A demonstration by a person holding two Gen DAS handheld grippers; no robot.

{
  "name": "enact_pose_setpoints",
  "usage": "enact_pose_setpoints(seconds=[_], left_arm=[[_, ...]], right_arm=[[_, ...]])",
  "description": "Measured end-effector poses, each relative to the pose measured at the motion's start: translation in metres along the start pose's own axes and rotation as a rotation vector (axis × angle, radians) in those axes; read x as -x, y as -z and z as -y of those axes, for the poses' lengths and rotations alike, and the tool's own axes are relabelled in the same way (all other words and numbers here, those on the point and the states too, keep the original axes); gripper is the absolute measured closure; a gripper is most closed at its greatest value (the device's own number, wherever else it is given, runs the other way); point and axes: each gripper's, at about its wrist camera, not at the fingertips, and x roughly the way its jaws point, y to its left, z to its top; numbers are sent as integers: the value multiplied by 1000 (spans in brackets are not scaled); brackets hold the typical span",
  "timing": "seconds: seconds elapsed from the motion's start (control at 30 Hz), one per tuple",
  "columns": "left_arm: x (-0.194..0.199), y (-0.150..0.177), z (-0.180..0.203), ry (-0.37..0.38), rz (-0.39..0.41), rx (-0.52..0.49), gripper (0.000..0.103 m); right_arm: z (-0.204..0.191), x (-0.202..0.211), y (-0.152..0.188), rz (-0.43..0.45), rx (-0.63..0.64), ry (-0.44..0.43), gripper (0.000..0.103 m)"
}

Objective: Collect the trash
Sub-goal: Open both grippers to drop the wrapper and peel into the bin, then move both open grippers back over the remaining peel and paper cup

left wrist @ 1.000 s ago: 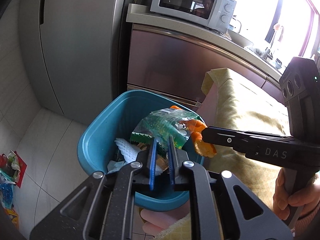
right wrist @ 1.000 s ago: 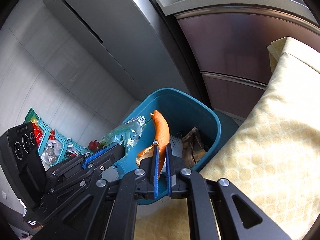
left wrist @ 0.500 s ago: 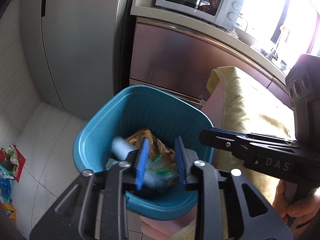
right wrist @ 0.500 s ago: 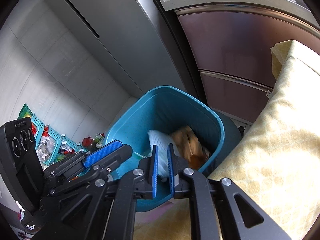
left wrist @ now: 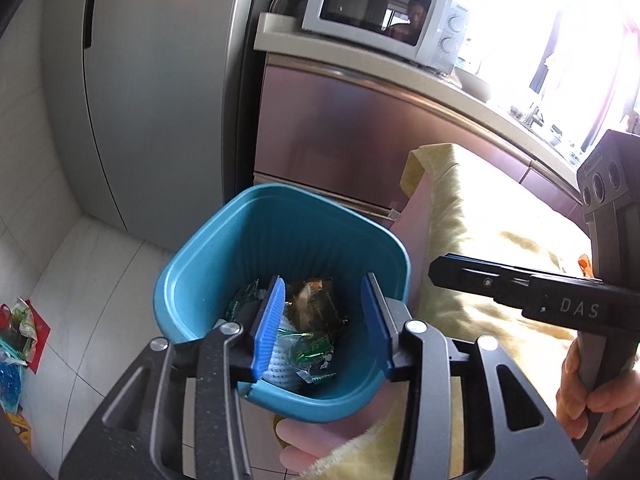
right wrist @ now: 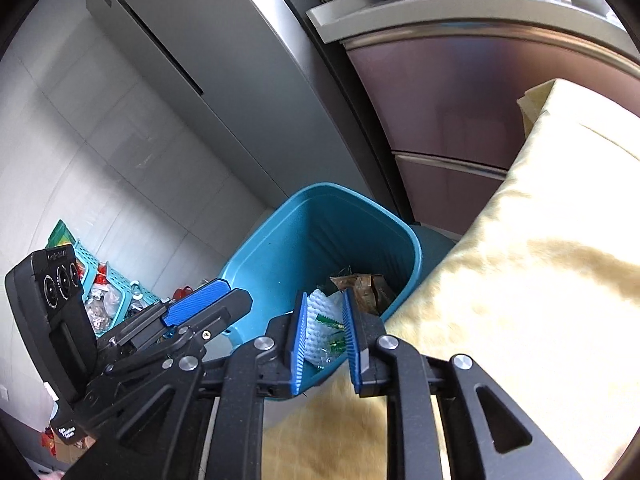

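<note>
**Both loads dropped into the bin**

The left tool [left wrist: 324, 320] and right tool [right wrist: 325, 330] are hanging released over the blue bin [left wrist: 192, 276], their jaws having just been opening, nothing between them; the green wrapper [left wrist: 312, 346] and orange peel, gripped a second ago, are now lying inside beside the table's yellow cloth [right wrist: 540, 280]; more trash is probably waiting.

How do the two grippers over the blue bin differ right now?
The left gripper stands wider open than the right gripper. Both have just been opening, with nothing between the jaws. The left one sits squarely above the bin; the right one sits nearer the yellow cloth. Both have blue pads.
</note>
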Motion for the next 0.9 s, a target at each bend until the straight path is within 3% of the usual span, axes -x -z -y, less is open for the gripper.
enact_pose_setpoints(seconds=[0.2, 0.33, 0.43, 0.6, 0.9], left_arm=[[24, 2, 17, 25, 44, -35, 53], [36, 5, 34, 53, 64, -64, 47], [43, 9, 51, 74, 74, -93, 45], [49, 17, 86, 149, 78, -156, 35], [37, 33, 185, 297, 32, -324, 35]], right_arm=[[5, 36, 8, 63, 24, -3, 78], [14, 63, 16, 115, 23, 10, 68], [23, 85, 25, 150, 17, 29, 68], [49, 129, 51, 221, -10, 105, 61], [120, 212, 110, 326, -178, 297, 61]])
